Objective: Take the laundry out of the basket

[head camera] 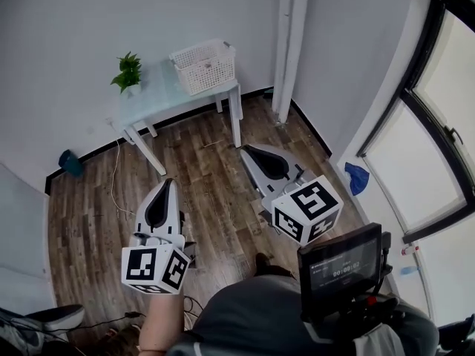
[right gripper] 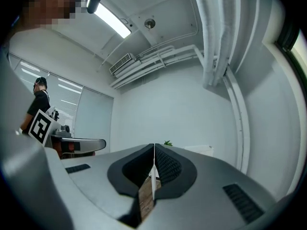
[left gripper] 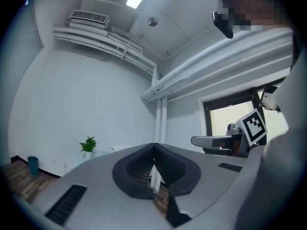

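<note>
**Both grippers shut, basket well ahead**

We held the left gripper [head camera: 170, 182] and right gripper [head camera: 246, 149] level above the wood floor [head camera: 208, 162], each with its jaws pressed together and nothing between them. The white basket [head camera: 204, 67] stood on a small table [head camera: 152, 104] by the wall, near a plant [head camera: 128, 71], well apart from both grippers

Basket [head camera: 204, 67]: white plastic, open lattice, matt. Table [head camera: 159, 91]: smooth pale top, slight sheen. Floor [head camera: 215, 184]: brown wood-look planks. Left gripper [left gripper: 154, 147]: matt grey shell, black ribbed pads [left gripper: 139, 166].
</note>
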